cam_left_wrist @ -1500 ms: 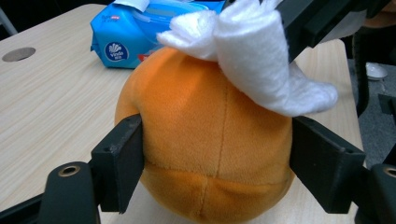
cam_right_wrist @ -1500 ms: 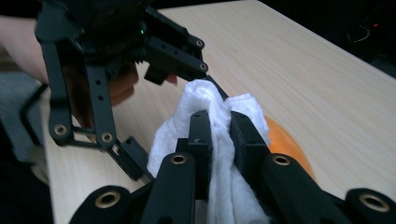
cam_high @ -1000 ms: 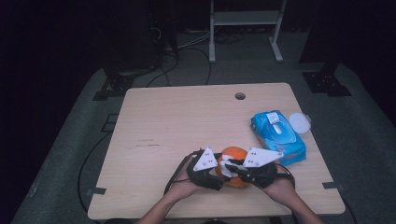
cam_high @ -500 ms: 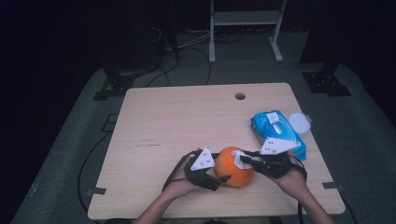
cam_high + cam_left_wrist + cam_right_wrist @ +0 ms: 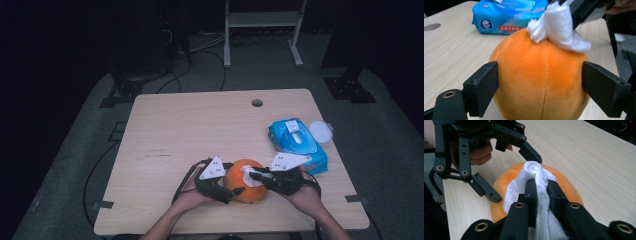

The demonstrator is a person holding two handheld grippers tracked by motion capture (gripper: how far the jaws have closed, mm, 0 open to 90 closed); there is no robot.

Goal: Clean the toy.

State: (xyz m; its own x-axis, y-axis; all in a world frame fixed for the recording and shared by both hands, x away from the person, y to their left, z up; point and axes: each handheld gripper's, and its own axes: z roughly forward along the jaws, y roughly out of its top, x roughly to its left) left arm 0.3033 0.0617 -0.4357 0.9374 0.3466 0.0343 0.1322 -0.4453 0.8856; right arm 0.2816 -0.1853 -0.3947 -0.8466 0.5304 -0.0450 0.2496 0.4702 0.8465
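Orange plush ball sits near the front edge of the table, between both hands. Left gripper: jaws straddle the ball's sides and have just been opening; pads lie at or just off the plush, contact hard to judge from the left gripper view. Right gripper: jaws nearly closed, clamping a white wipe whose free end rests on top of the ball. Blue wipes pack lies behind the ball, toward the table's right edge: round blue logo, red band with small print, both too blurred to read. White round lid just beside the pack.
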